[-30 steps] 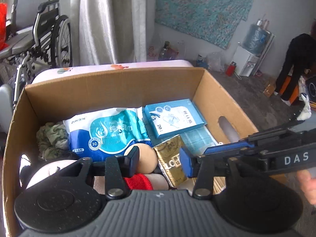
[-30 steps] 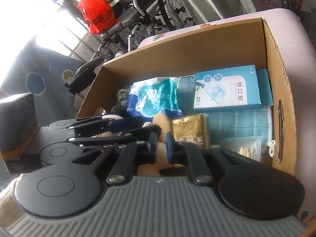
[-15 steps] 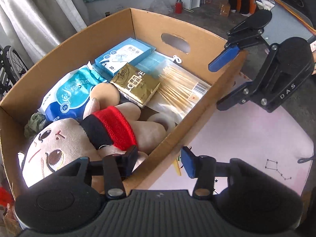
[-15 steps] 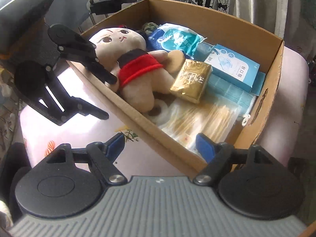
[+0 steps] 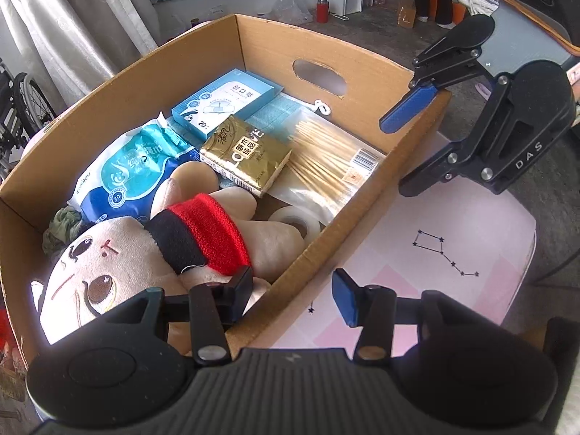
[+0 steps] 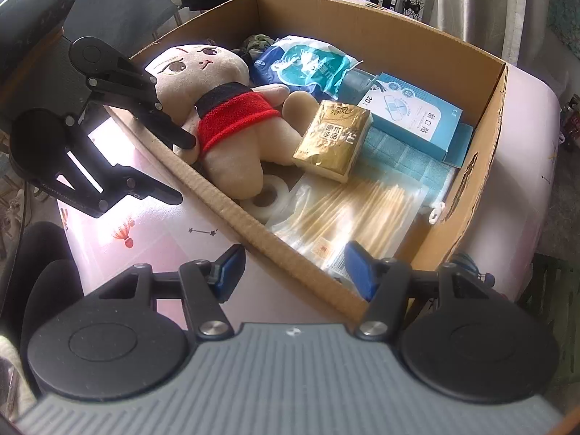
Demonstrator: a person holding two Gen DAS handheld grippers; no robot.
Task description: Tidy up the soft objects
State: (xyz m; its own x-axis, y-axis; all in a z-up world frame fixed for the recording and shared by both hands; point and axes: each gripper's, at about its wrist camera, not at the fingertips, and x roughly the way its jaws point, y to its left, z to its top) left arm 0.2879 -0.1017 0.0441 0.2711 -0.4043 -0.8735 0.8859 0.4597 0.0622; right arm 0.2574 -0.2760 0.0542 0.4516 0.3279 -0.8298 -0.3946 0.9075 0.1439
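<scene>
The cardboard box (image 5: 253, 36) sits on a pink tabletop (image 5: 453, 239), and every soft thing in view lies inside it. The plush doll (image 5: 152, 253) lies along the box's near wall, its head toward the left corner. Beyond the doll lie the wet-wipes pack (image 5: 134, 166) and the gold tissue pack (image 5: 246, 152), which rests partly on the bag of cotton swabs (image 5: 326, 166). The blue plaster box (image 5: 224, 98) and a teal cloth (image 6: 406, 159) lie toward the box's far wall; a tape roll (image 6: 268, 195) sits at the doll's feet.

The left hand-held gripper (image 5: 291, 295) hangs with jaws apart astride the box's near wall, one finger just over the doll, holding nothing. The right hand-held gripper (image 6: 295, 272) is likewise spread and empty, over the box's near right corner.

Judging by this, no sorting shows: soft items and hard ones lie mixed, so separating them remains to do.
</scene>
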